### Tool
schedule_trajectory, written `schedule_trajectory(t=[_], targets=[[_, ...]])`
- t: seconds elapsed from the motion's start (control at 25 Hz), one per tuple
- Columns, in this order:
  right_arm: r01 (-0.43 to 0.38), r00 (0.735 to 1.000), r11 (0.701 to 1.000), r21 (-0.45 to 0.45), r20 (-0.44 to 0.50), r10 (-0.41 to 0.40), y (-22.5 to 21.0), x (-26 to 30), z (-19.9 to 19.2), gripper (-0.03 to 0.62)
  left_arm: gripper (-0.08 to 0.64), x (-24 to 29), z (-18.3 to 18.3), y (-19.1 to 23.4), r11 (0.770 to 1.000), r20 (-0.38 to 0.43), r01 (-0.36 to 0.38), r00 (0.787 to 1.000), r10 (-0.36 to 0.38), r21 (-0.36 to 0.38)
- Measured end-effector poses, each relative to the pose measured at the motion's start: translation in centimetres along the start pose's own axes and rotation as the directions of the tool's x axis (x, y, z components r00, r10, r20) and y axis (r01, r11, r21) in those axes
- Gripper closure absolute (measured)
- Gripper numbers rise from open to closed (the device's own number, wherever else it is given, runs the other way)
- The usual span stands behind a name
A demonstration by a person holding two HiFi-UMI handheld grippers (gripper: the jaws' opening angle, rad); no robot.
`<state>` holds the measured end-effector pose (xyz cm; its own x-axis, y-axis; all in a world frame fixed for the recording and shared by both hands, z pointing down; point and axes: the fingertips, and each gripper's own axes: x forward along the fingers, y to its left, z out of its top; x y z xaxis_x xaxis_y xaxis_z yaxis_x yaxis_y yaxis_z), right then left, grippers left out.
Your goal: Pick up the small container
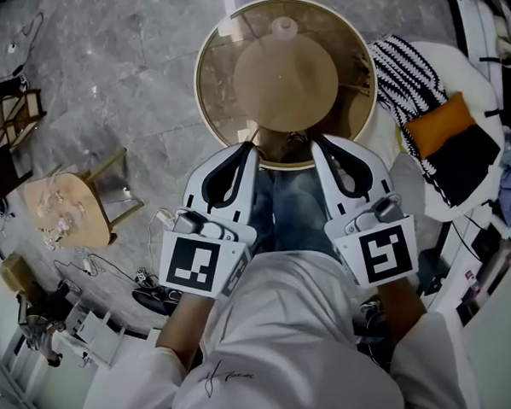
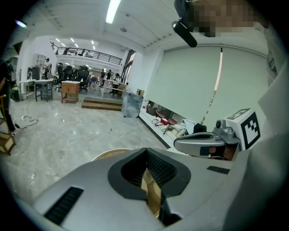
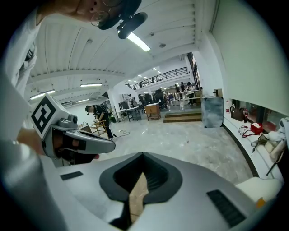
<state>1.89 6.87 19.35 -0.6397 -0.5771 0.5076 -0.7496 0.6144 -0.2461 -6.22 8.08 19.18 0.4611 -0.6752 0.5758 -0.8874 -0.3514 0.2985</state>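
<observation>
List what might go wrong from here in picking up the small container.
The left gripper and right gripper both have jaws together; unless one opens first, it would likely shove the small container rather than grasp it.
The container stands near the far rim of the round table, with both grippers at the near edge; a nudge on that reach might knock it off.

Small pale container point(image 1: 284, 26) stands on round table point(image 1: 212, 94), far side.

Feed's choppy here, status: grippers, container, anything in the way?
Left gripper, right gripper shut, empty, at round table near edge. Small container far side, untouched. Nothing seen between.
</observation>
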Motion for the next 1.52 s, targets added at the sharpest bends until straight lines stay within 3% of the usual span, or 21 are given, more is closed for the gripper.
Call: schedule_trajectory(t=[0.88, 1.52], targets=[[-0.034, 0.999, 0.999, 0.022, -0.033, 0.034, -3.4, 4.9, -5.2, 0.577, 0.543, 5.4, -4.2, 1.3, 0.999, -0.065, -0.033, 0.997, 0.031, -0.036], [-0.016, 0.998, 0.999, 0.040, -0.053, 0.018, -5.5, 9.3, -9.1, 0.577, 0.543, 9.8, -7.5, 3.9, 0.997, -0.092, -0.031, 0.995, 0.025, -0.064]])
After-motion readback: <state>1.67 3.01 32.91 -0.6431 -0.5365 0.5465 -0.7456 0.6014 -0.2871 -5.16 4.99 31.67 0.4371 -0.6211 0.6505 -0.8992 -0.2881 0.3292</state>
